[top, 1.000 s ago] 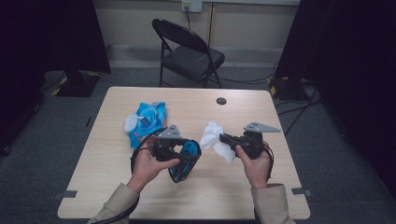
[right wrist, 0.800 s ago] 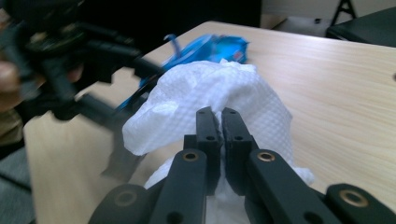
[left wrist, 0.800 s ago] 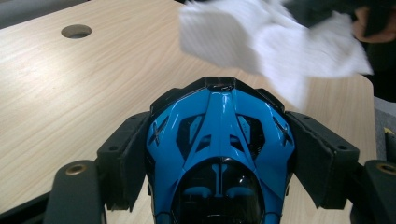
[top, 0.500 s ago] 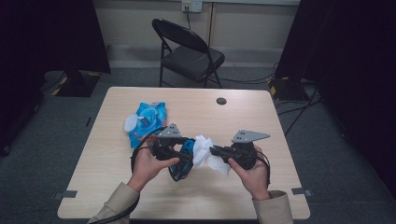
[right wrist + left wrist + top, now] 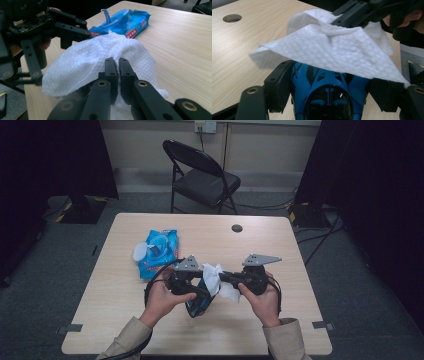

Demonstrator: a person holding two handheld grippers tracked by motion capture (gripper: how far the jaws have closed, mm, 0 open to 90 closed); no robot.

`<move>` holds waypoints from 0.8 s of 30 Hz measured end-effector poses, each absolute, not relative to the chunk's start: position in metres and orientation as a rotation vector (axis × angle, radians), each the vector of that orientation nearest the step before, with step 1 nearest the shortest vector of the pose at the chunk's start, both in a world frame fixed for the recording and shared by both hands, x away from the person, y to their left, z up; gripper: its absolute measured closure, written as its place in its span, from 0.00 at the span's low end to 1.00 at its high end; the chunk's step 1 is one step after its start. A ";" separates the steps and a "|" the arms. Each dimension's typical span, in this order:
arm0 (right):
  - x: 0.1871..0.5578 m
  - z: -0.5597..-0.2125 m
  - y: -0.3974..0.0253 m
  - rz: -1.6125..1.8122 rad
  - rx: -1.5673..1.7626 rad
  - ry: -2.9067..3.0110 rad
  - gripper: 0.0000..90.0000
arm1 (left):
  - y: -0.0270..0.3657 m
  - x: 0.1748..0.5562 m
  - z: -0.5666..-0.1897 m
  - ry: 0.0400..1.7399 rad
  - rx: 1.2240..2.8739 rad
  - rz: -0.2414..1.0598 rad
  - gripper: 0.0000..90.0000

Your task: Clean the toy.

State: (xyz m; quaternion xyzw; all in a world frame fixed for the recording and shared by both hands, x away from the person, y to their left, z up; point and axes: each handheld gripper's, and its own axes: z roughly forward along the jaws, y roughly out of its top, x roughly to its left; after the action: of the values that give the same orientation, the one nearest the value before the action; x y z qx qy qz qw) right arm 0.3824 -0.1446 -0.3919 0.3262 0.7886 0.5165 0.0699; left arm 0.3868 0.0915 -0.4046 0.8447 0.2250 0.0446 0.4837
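Note:
A glossy blue and black object sits between the jaws of my left gripper, which is shut on it. In the high view that left gripper holds the blue object just above the table's front middle. My right gripper is shut on a white wet wipe. The wipe drapes over the top of the blue object, with the right gripper reaching in from the right. I cannot tell whether the wipe touches the object.
A blue pack of wipes with its lid flap up lies on the wooden table at the left. A round cable hole is near the far edge. A black folding chair stands behind the table.
My right gripper has carried the wipe leftward, from apart at the right to over the blue object. The left gripper has stayed about where it was.

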 end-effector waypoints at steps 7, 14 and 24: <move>0.389 -0.393 -0.140 1.587 1.018 2.351 0.98 | 0.090 0.386 -0.405 0.539 2.065 0.109 0.29; 0.397 -0.394 -0.133 1.581 1.043 2.341 0.98 | 0.089 0.387 -0.406 0.536 2.065 0.102 0.29; 0.408 -0.395 -0.124 1.572 1.074 2.330 0.98 | 0.088 0.384 -0.403 0.523 2.054 0.103 0.29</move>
State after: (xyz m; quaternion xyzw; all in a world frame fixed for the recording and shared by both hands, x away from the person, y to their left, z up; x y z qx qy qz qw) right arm 0.4077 -0.1238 -0.3948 0.3561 0.7725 0.5215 0.0664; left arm 0.3845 0.0881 -0.4032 0.8448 0.2151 0.0423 0.4881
